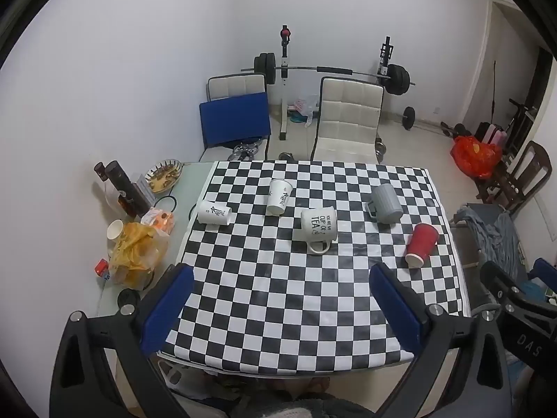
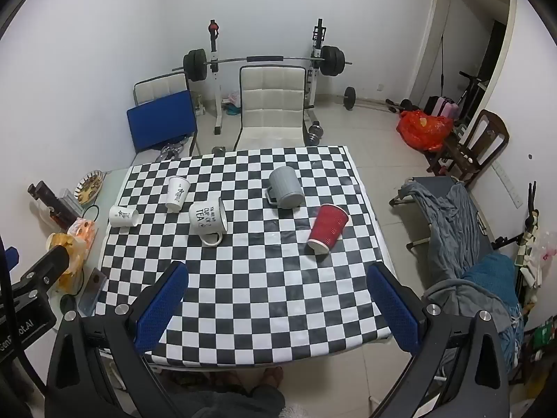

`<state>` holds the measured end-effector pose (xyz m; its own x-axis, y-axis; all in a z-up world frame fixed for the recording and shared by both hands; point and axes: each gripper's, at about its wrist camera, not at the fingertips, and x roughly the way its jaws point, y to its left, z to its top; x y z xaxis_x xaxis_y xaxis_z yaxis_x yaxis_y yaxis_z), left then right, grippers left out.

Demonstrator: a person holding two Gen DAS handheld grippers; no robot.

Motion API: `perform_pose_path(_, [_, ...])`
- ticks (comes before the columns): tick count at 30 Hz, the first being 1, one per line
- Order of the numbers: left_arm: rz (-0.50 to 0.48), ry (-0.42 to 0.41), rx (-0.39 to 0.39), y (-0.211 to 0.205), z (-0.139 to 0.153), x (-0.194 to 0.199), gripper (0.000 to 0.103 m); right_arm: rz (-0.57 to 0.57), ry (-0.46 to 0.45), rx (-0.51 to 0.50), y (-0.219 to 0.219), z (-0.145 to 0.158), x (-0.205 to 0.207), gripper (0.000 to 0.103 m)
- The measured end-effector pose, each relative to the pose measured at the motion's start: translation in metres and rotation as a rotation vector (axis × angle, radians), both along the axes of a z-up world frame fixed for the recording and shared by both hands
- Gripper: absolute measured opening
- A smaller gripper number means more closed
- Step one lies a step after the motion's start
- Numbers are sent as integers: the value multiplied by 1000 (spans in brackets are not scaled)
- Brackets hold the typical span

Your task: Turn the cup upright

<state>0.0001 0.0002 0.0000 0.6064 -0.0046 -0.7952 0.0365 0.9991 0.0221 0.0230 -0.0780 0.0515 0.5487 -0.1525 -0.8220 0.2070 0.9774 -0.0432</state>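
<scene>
both grippers (image 1: 278,299) (image 2: 276,294) agape over near table edge, red cup (image 2: 327,229) lying beyond

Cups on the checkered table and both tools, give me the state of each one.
red cup: on its side
gray mug: upside down
tea mug: upside down
tall white cup: upside down
left white cup: on its side
left tool: open, empty
right tool: open, empty

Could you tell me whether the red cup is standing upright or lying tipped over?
Tipped over: the red cup lies on its side on the checkered cloth.
</scene>
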Motion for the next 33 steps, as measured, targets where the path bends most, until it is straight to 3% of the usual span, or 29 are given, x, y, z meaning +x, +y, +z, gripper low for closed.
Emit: perform_pose_path(33, [-4,-22,0,0,3,-3,103,-2,-19,-5,0,6,-10,103])
